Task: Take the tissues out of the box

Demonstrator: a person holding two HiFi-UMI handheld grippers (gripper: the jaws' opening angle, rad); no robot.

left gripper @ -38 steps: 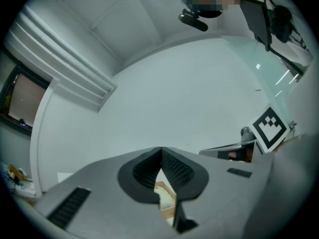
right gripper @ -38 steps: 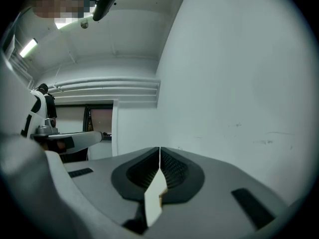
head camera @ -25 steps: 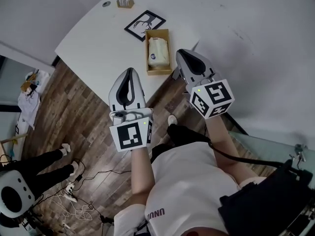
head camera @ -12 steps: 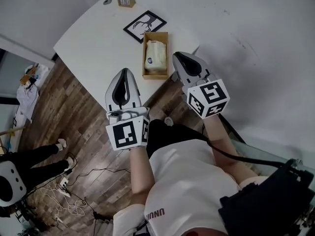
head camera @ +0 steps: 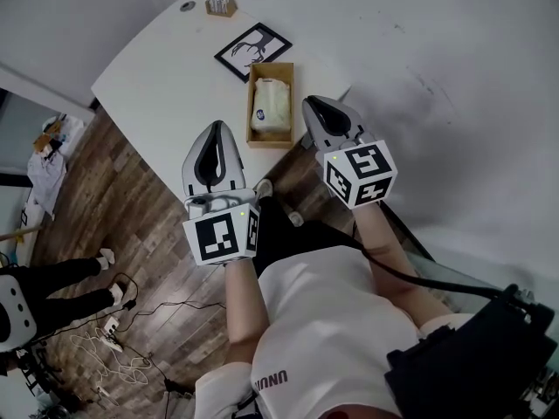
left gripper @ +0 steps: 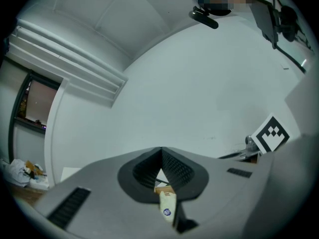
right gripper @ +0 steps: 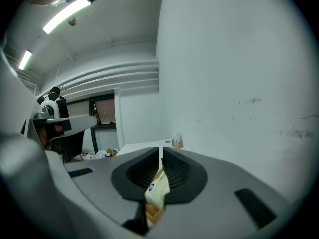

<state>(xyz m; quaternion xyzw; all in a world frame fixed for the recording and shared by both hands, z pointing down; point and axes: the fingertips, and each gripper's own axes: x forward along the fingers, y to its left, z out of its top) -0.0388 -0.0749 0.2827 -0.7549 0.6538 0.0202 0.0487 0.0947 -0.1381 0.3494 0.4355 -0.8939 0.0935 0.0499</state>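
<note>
An open cardboard box [head camera: 271, 140] lies near the white table's front edge, with a pale tissue pack [head camera: 269, 103] inside it. My left gripper [head camera: 216, 126] hovers just left of the box's near end, shut and empty. To the box's right my right gripper [head camera: 310, 103] is shut too, holding nothing. In the left gripper view the left gripper [left gripper: 161, 151] has its jaws meeting, and beyond them the tissue pack [left gripper: 167, 208] lies in the box [left gripper: 162, 188]. The right gripper [right gripper: 160, 152] shows only a thin slit, with the tissue pack [right gripper: 157, 188] below it.
A framed black antler picture [head camera: 254, 49] lies behind the box, and a small holder [head camera: 222, 3] stands at the table's far end. A white wall rises on the right. Wooden floor with cables [head camera: 105, 339] and a person's legs [head camera: 61, 282] lie on the left.
Both grippers have come a little forward, so their tips now flank the box's near half. The jaws have stayed shut.
</note>
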